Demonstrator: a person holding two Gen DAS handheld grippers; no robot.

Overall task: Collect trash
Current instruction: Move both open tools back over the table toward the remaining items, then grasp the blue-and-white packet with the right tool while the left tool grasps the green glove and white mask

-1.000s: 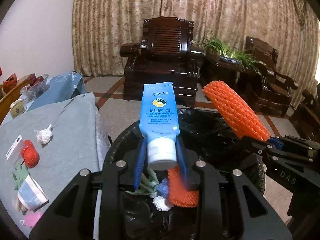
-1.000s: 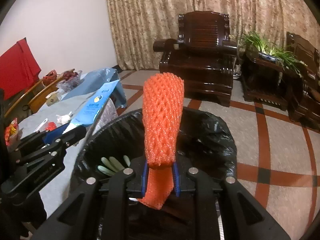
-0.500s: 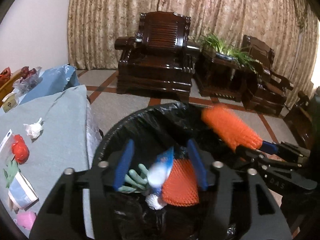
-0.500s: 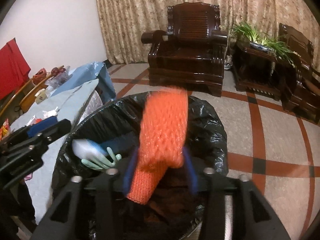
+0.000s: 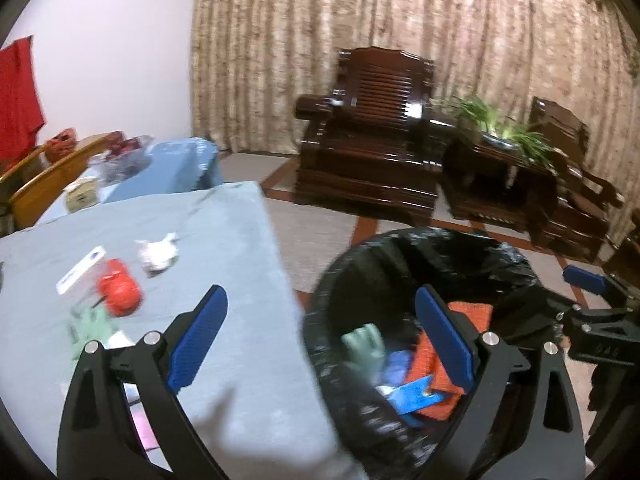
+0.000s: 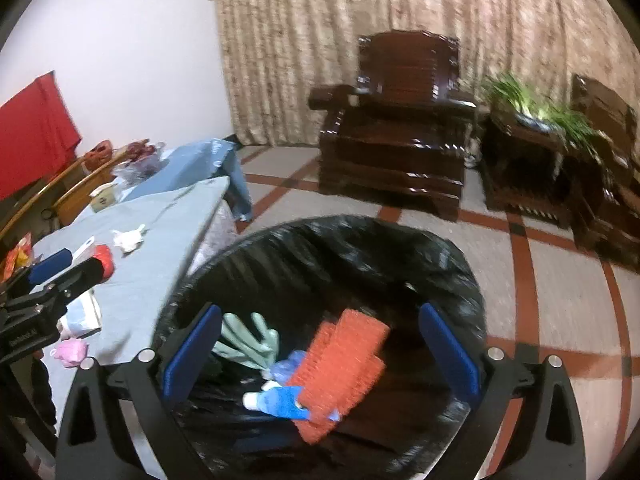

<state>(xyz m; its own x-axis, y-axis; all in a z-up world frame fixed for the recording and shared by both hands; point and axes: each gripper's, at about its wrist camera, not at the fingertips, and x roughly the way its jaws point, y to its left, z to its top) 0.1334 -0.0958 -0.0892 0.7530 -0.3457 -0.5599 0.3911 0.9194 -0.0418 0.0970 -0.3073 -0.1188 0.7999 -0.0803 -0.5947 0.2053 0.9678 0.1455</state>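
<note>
A black-lined trash bin [image 6: 360, 240] [image 5: 460, 248] stands beside the table. Inside it lie orange foam nets [image 6: 344, 356] [image 5: 436, 368], a blue tube [image 6: 280, 400] [image 5: 412, 394] and a pale green glove [image 6: 248, 340] [image 5: 364, 344]. My right gripper [image 6: 320, 344] is open and empty above the bin. My left gripper [image 5: 320, 332] is open and empty over the table edge and bin rim. On the table [image 5: 224, 248] remain a red crumpled wrapper [image 5: 120, 288], a white tissue wad [image 5: 158, 254], a white label strip [image 5: 80, 270], green scraps [image 5: 90, 330] and a pink item [image 6: 72, 352].
The table has a grey-blue cloth [image 6: 160, 232]. Wooden chairs [image 5: 52, 176] and bags stand at its far left. A dark wooden armchair [image 6: 400, 120], a plant stand [image 6: 528, 152] and curtains lie beyond on the tiled floor [image 6: 540, 280].
Both grippers opened. The blue tube fell from the left and the orange foam net from the right into the bin. The left gripper has swung left toward the table.
</note>
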